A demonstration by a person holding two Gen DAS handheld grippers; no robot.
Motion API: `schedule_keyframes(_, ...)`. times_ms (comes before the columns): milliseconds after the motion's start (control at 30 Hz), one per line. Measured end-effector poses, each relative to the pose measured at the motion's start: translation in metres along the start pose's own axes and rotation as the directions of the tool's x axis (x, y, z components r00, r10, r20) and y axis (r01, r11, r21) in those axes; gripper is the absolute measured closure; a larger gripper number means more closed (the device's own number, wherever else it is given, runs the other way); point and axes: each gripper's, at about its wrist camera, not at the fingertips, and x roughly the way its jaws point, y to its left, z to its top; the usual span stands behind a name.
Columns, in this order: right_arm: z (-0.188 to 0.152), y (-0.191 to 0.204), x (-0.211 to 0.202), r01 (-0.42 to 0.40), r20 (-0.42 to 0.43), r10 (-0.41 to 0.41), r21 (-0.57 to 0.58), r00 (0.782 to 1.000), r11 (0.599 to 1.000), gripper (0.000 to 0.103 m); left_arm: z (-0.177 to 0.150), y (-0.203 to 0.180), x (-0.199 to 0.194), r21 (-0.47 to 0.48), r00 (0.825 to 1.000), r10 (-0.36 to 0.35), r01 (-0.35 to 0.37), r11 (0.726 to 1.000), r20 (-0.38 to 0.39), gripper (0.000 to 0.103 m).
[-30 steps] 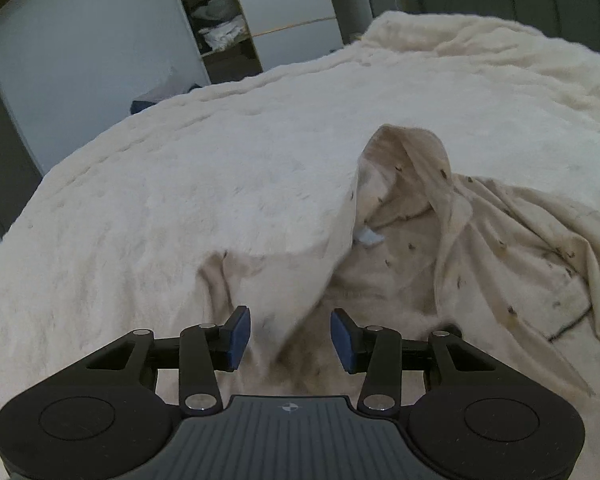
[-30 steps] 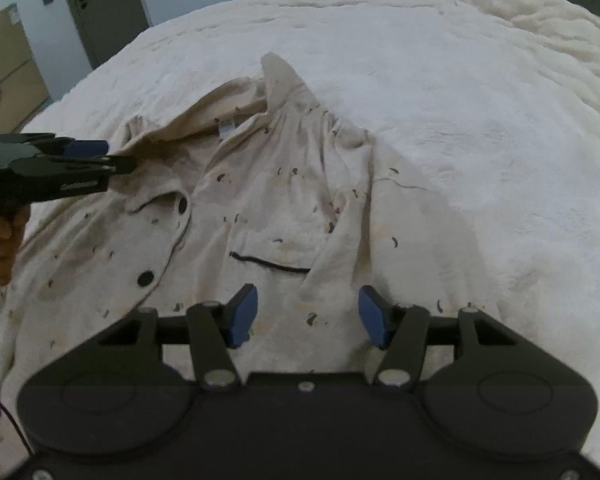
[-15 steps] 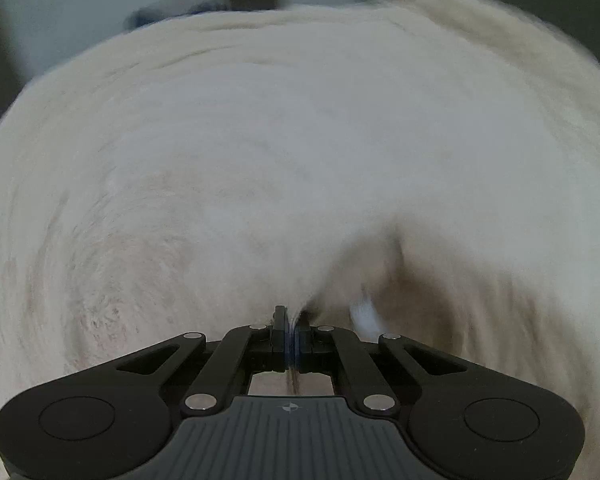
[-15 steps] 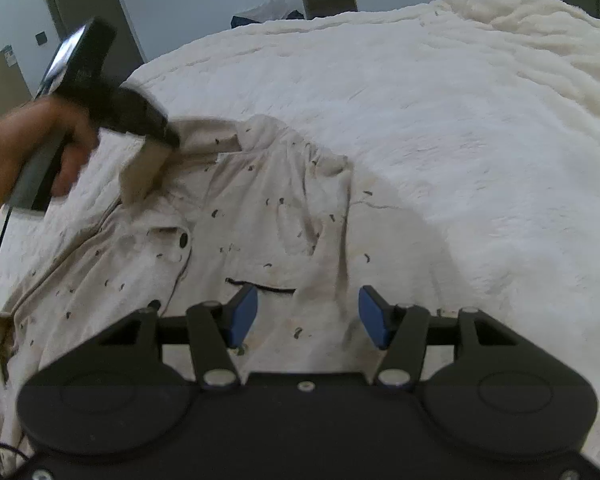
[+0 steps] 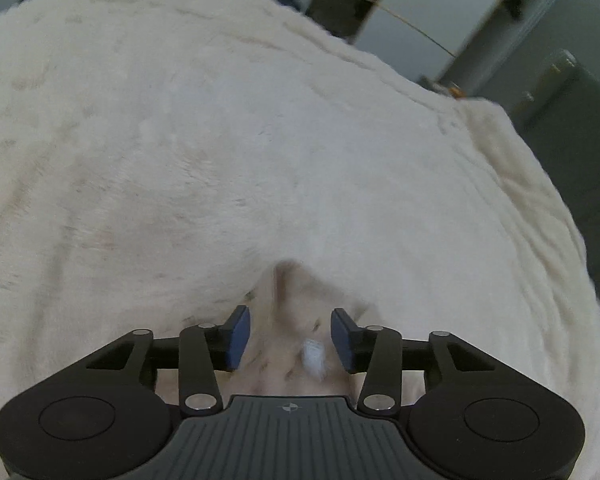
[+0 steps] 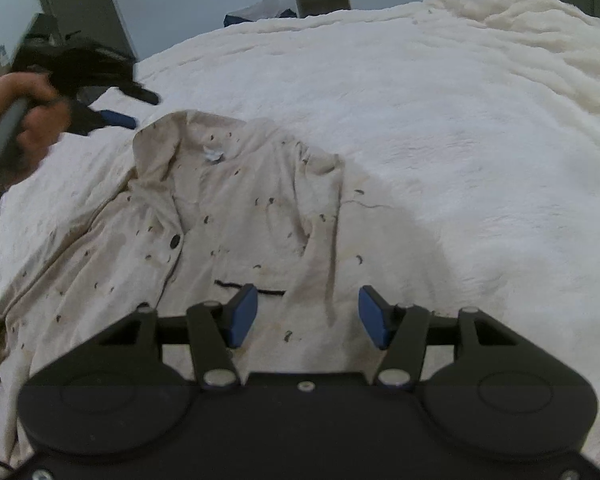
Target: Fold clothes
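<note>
The cream, dark-flecked button-up shirt (image 6: 236,216) lies spread open and rumpled on the white fleece blanket (image 6: 460,120), front up, with no fold laid in it, so by the look of it the folding is all still to be done. Its collar (image 6: 160,140) points away from the right gripper (image 6: 306,312) and its long axis runs from there back toward the camera and leftward. Both tools stand apart and empty: the left gripper (image 5: 286,334) hovers at the collar by the white label (image 5: 314,354), the right over the chest pocket (image 6: 252,286).
</note>
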Motion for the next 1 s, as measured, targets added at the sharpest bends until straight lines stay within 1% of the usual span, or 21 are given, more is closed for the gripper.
schedule_keyframes(33,0.0,0.001,0.0,0.001,0.0,-0.001,0.001,1.0,1.0,0.048,-0.01,0.006,-0.002,0.035,0.999,-0.008,0.009,0.999,-0.036,0.062)
schedule_keyframes(133,0.0,0.002,0.001,0.002,-0.001,-0.002,0.004,1.0,1.0,0.048,-0.016,0.015,0.005,0.031,0.997,-0.008,0.01,0.999,-0.073,0.062)
schedule_keyframes(200,0.0,0.003,0.001,0.003,-0.001,-0.003,0.005,1.0,1.0,0.048,-0.021,0.016,0.013,0.019,0.993,-0.042,0.045,0.999,-0.106,0.062)
schedule_keyframes(233,0.0,0.004,0.002,0.004,-0.001,-0.004,0.006,1.0,1.0,0.048,-0.022,0.014,0.018,0.012,0.991,-0.056,0.057,0.998,-0.123,0.066)
schedule_keyframes(267,-0.001,0.004,0.002,0.004,-0.001,-0.004,0.007,1.0,1.0,0.048,-0.022,0.006,0.031,0.02,0.986,-0.058,0.062,0.998,-0.154,0.074)
schedule_keyframes(300,-0.001,0.005,0.002,0.005,-0.001,-0.005,0.008,1.0,1.0,0.048,-0.021,-0.003,0.039,0.039,0.985,-0.039,0.046,0.998,-0.165,0.103)
schedule_keyframes(333,-0.001,0.006,0.002,0.005,-0.001,-0.005,0.009,1.0,1.0,0.048,-0.02,-0.012,0.047,0.053,0.985,-0.022,0.032,0.998,-0.173,0.102)
schedule_keyframes(433,-0.001,0.007,0.003,0.007,-0.002,-0.007,0.012,1.0,1.0,0.048,-0.007,-0.024,0.06,-0.006,0.991,-0.039,0.038,0.999,-0.129,0.102)
schedule_keyframes(467,-0.001,0.008,0.003,0.007,-0.002,-0.007,0.013,1.0,1.0,0.048,-0.001,-0.028,0.067,-0.079,0.992,-0.056,0.047,0.996,-0.113,0.1)
schedule_keyframes(500,-0.001,0.008,0.003,0.008,-0.002,-0.008,0.013,1.0,1.0,0.048,-0.001,-0.027,0.07,-0.088,0.992,-0.055,0.045,0.995,-0.115,0.089)
schedule_keyframes(533,-0.001,0.009,0.004,0.007,-0.002,-0.007,0.011,1.0,1.0,0.048,0.001,-0.03,0.076,-0.102,0.99,-0.056,0.042,0.994,-0.133,0.066)
schedule_keyframes(567,-0.001,0.009,0.004,0.007,-0.001,-0.007,0.009,1.0,1.0,0.048,0.0,-0.031,0.08,-0.078,0.986,-0.065,0.053,0.996,-0.157,0.053)
schedule_keyframes(600,-0.001,0.009,0.005,0.006,-0.001,-0.006,0.007,1.0,1.0,0.048,-0.001,-0.033,0.083,-0.053,0.981,-0.073,0.064,0.996,-0.18,0.049)
schedule_keyframes(633,-0.001,0.009,0.005,0.005,-0.001,-0.005,0.005,1.0,1.0,0.048,-0.001,-0.033,0.086,-0.032,0.976,-0.081,0.077,0.997,-0.2,0.05)
schedule_keyframes(700,-0.001,0.01,0.006,0.004,0.0,-0.004,0.001,1.0,1.0,0.048,-0.004,-0.022,0.073,-0.04,0.98,-0.11,0.105,0.994,-0.167,0.05)
schedule_keyframes(767,-0.001,0.011,0.007,0.003,0.001,-0.003,-0.003,1.0,1.0,0.048,-0.009,0.003,0.043,-0.097,0.978,-0.177,0.167,0.981,-0.108,0.05)
schedule_keyframes(800,-0.001,0.011,0.007,0.002,0.001,-0.002,-0.006,1.0,1.0,0.048,-0.012,0.009,0.033,-0.099,0.979,-0.185,0.176,0.979,-0.088,0.05)
schedule_keyframes(867,-0.002,0.015,0.008,0.007,0.003,-0.007,-0.024,1.0,1.0,0.048,-0.03,0.021,-0.011,-0.064,0.987,-0.162,0.162,0.985,-0.004,0.048)
schedule_keyframes(900,-0.003,0.018,0.008,0.012,0.006,-0.012,-0.04,1.0,0.999,0.048,-0.037,0.024,-0.022,-0.046,0.989,-0.148,0.148,0.988,0.02,0.046)
schedule_keyframes(967,-0.004,0.023,0.008,0.023,0.015,-0.022,-0.064,1.0,0.998,0.048,-0.074,0.037,-0.06,0.037,0.99,-0.093,0.089,0.995,0.108,0.045)
schedule_keyframes(1000,-0.004,0.024,0.008,0.028,0.023,-0.027,-0.071,0.999,0.997,0.048,-0.079,0.038,-0.065,0.042,0.989,-0.089,0.084,0.996,0.115,0.045)
